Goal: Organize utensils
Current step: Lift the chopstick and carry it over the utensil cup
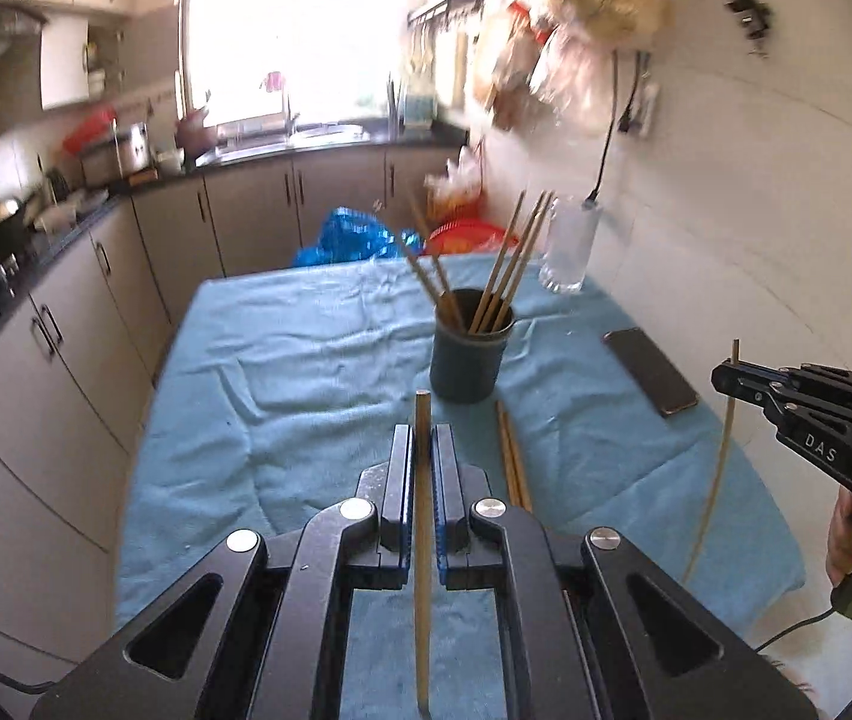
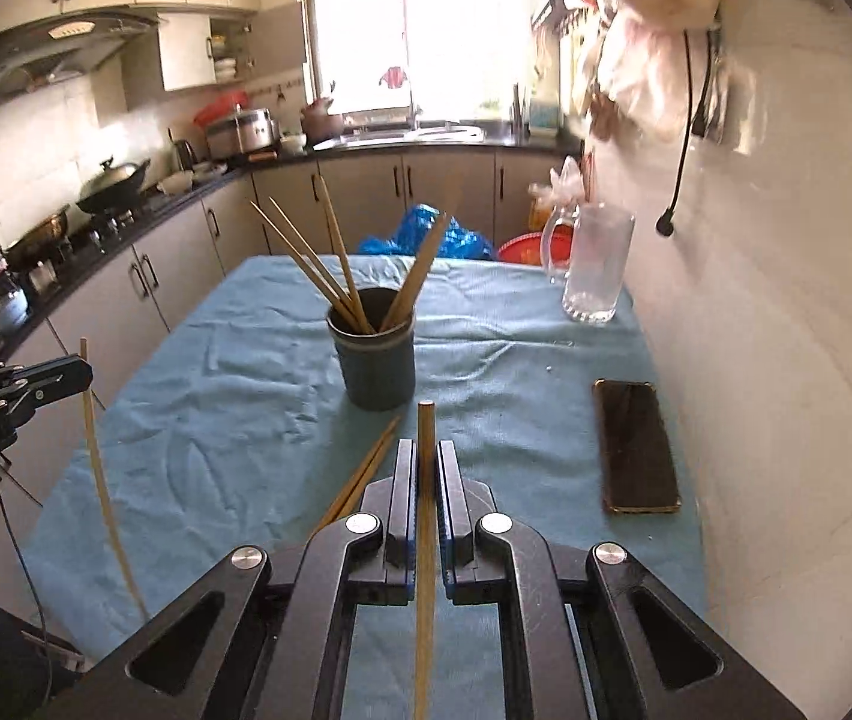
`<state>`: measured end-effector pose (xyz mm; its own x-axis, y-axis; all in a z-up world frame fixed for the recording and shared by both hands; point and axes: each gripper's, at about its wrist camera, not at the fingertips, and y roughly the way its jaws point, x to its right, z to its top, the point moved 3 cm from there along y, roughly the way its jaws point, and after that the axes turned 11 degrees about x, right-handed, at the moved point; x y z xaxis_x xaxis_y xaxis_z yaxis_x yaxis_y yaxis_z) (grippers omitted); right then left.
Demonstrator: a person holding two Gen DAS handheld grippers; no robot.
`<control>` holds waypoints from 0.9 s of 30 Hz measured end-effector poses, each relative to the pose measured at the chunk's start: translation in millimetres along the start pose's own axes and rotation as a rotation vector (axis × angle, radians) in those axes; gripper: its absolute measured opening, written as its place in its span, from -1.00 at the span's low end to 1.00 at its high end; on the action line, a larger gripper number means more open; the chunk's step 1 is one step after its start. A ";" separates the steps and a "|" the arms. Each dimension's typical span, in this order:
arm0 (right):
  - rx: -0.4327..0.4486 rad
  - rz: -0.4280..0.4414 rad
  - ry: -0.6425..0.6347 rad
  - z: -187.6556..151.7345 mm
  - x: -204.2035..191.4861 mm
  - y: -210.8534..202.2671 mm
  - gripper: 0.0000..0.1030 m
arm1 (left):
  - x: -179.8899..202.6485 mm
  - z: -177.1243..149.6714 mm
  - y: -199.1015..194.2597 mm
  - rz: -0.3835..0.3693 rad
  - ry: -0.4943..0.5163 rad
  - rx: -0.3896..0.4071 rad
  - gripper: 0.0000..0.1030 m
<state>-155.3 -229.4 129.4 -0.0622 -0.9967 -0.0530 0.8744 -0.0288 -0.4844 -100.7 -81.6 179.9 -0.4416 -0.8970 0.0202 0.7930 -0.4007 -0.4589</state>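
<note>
Left wrist view: left gripper (image 1: 423, 450) clamped on a single wooden chopstick (image 1: 422, 540), the stick running lengthwise between the blue-lined pads and poking out just past the fingertips. Raised over a table under a light blue cloth (image 1: 306, 372). Ahead, near the middle of the cloth, a dark round holder (image 1: 468, 360) standing upright with several chopsticks (image 1: 504, 270) leaning out of it, some left, some right. Flat on the cloth just right of the fingers, a loose pair of chopsticks (image 1: 513, 456), near the holder's base but apart from it. Further right, a dark phone (image 1: 651, 371) lying flat. Beyond the holder, at the far right corner, a clear glass jug (image 1: 567, 246). At the right edge, the right gripper (image 1: 732, 378) closed on its own thin stick, which hangs down below the fingers.

Right wrist view: right gripper (image 2: 426, 468) pinched tight on one chopstick (image 2: 425, 540), its tip standing out past the pads, the holder (image 2: 375, 360) straight ahead and well apart. Bundle of chopsticks (image 2: 330, 264) fanned out of it. Loose pair (image 2: 366, 468) lying on the cloth (image 2: 216, 420) just left of the fingers, slanting toward the holder. Phone (image 2: 636, 450) flat at right; jug (image 2: 597, 264) beyond it. At the left edge, the left gripper (image 2: 81, 372) shut on a long thin stick that curves downward in the fisheye.
</note>
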 end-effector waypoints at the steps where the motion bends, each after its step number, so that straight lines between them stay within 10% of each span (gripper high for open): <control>1: 0.010 0.002 -0.001 -0.8 -1.5 -8.3 -0.88 | 3.2 -1.8 -5.2 0.001 0.004 0.009 -0.90; 27: 0.130 0.067 0.063 23.4 -3.5 -35.9 -0.88 | 27.9 41.4 -40.8 -0.059 -0.004 0.131 -0.90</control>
<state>-175.3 -226.7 167.4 -0.0280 -0.9900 -0.1386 0.9322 0.0242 -0.3611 -128.0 -98.0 236.0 -0.4873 -0.8720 0.0477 0.8139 -0.4733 -0.3369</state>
